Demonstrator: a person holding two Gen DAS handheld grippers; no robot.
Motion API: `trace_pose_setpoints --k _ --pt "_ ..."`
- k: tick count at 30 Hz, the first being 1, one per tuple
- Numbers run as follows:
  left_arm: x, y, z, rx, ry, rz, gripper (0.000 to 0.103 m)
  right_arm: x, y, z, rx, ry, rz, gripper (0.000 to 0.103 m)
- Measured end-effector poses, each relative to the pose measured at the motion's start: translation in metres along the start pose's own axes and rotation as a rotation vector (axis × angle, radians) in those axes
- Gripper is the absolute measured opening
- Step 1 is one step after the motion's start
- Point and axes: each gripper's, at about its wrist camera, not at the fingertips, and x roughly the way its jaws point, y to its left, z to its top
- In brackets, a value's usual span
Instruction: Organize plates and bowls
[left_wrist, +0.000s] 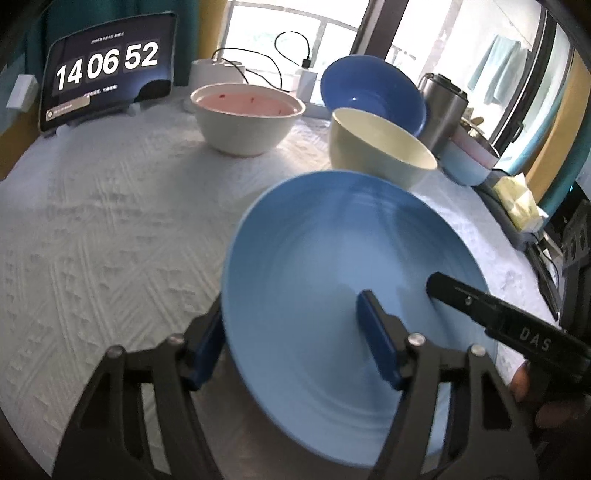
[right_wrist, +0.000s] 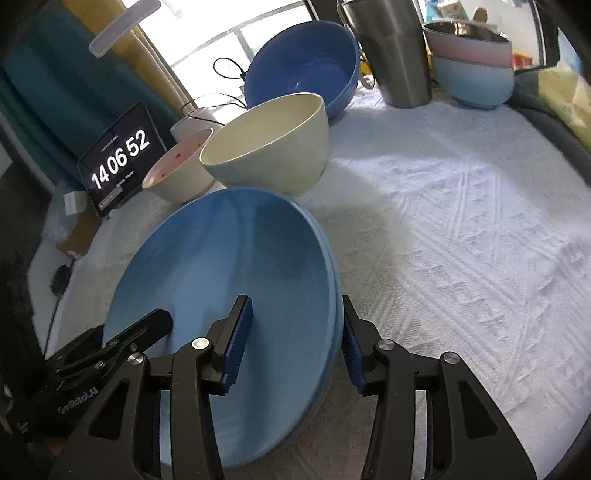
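Blue-padded jaws of the left gripper (left_wrist: 291, 339) and right gripper (right_wrist: 295, 350) straddle opposite rims of a smooth, glossy blue plate (left_wrist: 343, 258) at lower centre, gaps visible, not pressing. Beyond, on the white embossed tablecloth (left_wrist: 110, 221), stand a round cream bowl (left_wrist: 380, 147), a pink-lined bowl (left_wrist: 245, 118) and a deep blue bowl (left_wrist: 373, 92).

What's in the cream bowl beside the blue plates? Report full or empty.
Empty. The cream bowl stands upright on the tablecloth; the right wrist view shows bare inner wall, though not its very bottom.
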Motion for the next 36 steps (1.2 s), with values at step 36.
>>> trace_pose_setpoints --k 36 --pt "-0.035 0.048 -0.014 -0.069 -0.011 -0.003 0.057 -0.001 0.043 -0.01 -0.069 0.028 -0.024 0.049"
